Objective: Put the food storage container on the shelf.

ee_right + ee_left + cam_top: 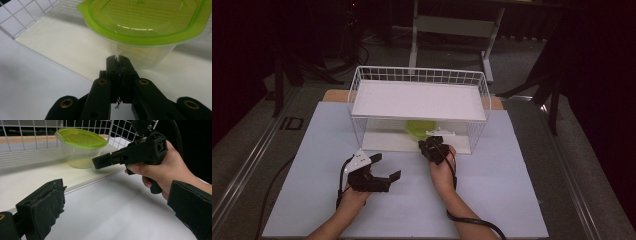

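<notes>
The white table [492,200] is lit brightly from above while surroundings are left dark; glare is seen on the green lid [150,20].

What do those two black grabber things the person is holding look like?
Both are black, pistol-shaped tools. The left gripper has a pale grey three-cornered plate on top and wide padded jaws. The right gripper has brass-coloured rivets. A black cable trails from it.
</notes>
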Action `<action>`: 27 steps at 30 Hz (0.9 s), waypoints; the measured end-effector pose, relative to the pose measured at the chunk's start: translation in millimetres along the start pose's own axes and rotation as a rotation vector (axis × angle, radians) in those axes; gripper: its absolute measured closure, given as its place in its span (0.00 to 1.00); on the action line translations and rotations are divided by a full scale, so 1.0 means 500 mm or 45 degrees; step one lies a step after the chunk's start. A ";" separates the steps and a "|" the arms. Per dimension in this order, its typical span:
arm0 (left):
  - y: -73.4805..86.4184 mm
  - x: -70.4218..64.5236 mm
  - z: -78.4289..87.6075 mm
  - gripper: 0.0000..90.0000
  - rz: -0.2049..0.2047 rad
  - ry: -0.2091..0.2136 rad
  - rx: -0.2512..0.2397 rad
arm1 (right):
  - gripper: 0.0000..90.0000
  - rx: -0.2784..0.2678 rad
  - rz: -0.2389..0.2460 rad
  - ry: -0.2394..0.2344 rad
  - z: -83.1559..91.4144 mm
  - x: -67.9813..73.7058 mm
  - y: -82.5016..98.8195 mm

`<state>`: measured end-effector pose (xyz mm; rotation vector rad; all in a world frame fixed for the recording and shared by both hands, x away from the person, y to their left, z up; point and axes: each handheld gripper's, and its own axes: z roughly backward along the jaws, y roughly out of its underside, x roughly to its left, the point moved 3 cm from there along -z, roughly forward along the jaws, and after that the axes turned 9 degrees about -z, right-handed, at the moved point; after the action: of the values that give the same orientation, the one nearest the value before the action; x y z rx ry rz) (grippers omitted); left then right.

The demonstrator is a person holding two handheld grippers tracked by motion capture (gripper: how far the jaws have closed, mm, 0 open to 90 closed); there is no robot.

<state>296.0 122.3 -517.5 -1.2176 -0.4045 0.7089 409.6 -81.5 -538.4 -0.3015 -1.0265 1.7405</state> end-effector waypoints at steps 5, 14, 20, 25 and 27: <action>0.001 0.001 -0.001 0.02 -0.005 0.003 0.002 | 0.95 -0.001 0.013 0.003 0.002 0.002 -0.001; 0.001 -0.003 -0.001 0.02 -0.020 0.025 0.016 | 0.89 0.000 0.081 -0.053 0.040 0.020 0.013; -0.006 -0.007 0.003 0.02 -0.032 0.030 0.008 | 0.69 -0.043 0.119 -0.128 0.086 0.043 0.020; -0.013 -0.012 0.006 0.02 -0.044 0.048 0.007 | 0.56 -0.095 0.142 -0.154 0.125 0.046 0.019; -0.016 -0.014 0.008 0.02 -0.050 0.056 0.012 | 0.50 -0.114 0.146 -0.151 0.134 0.044 0.019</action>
<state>290.7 119.1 -507.9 -1.2113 -0.3872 0.6491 352.0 -96.0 -499.3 -0.3225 -1.1948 1.8362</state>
